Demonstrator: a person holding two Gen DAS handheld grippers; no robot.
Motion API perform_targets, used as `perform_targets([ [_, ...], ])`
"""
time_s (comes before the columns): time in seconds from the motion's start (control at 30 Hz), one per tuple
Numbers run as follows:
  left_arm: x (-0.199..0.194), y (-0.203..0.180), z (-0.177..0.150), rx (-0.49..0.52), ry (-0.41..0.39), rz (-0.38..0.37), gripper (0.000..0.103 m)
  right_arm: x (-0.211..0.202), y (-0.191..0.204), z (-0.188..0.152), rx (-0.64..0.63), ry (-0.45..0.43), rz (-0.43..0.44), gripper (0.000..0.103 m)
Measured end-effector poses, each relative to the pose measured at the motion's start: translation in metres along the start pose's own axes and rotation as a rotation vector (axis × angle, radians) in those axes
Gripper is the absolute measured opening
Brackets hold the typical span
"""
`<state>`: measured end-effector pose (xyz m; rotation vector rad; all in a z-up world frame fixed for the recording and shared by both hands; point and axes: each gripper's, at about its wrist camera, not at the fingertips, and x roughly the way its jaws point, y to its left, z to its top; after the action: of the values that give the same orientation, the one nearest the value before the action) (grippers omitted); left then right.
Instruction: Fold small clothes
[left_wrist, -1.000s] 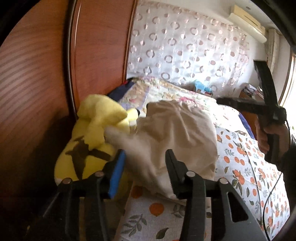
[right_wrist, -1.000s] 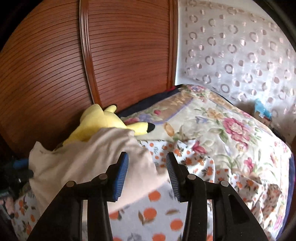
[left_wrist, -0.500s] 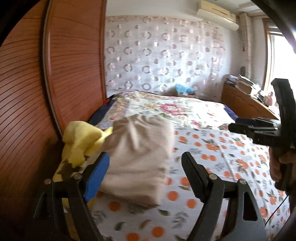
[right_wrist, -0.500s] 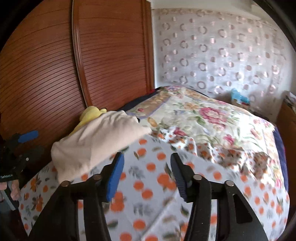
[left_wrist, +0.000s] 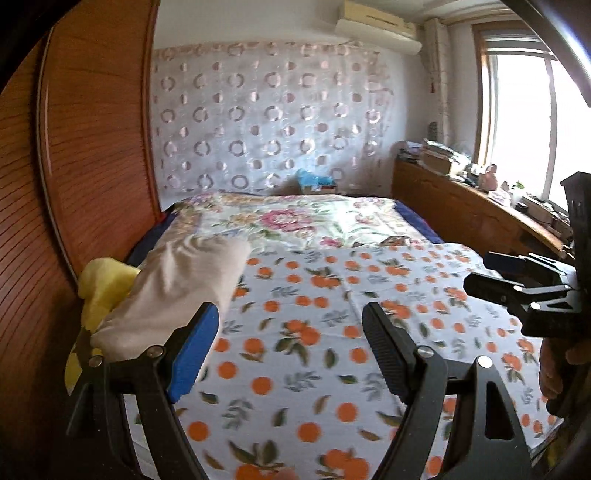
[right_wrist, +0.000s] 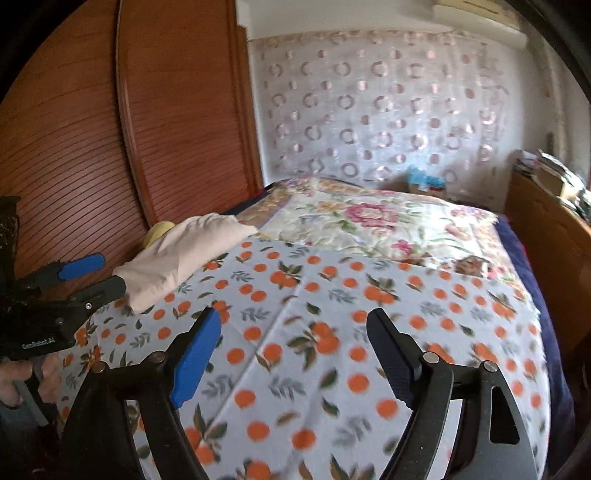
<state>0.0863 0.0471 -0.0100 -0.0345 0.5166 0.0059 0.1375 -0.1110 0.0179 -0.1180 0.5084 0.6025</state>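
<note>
L gripper (left_wrist: 291, 350) agape, empty | R gripper (right_wrist: 295, 350) opening, empty | beige cloth (left_wrist: 177, 284) folded, soft

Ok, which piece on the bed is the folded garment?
Start at the wooden wardrobe beside the bed. Against it lies a yellow plush toy; the folded garment rests over it, plain beige against the orange-print sheet.

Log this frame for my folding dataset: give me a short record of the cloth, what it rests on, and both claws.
cloth: beige, folded, lying at the bed's left edge
under it: orange-print sheet, partly on a yellow plush
left claw: open, nothing between its fingers, apart from the cloth
right claw: jaws opening, nothing between them, over bare sheet
far end: floral quilt
</note>
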Motion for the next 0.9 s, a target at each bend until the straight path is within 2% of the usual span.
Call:
perform_targets([
  [0.33, -0.040, -0.037, 0.018, 0.031, -0.080, -0.037, 0.081, -0.086, 0.017, -0.011, 0.082, -0.127, -0.151, 0.083],
  [0.47, -0.048, -0.040, 0.022, 0.035, -0.096, -0.035, 0.081, -0.108, 0.024, -0.017, 0.097, -0.166, -0.169, 0.083],
  [0.67, -0.052, -0.040, 0.022, 0.031, -0.106, -0.028, 0.081, -0.112, 0.031, -0.028, 0.105, -0.183, -0.177, 0.083],
  [0.9, -0.053, -0.039, 0.021, 0.033, -0.108, -0.027, 0.081, -0.100, 0.011, -0.029, 0.102, -0.185, -0.178, 0.083],
])
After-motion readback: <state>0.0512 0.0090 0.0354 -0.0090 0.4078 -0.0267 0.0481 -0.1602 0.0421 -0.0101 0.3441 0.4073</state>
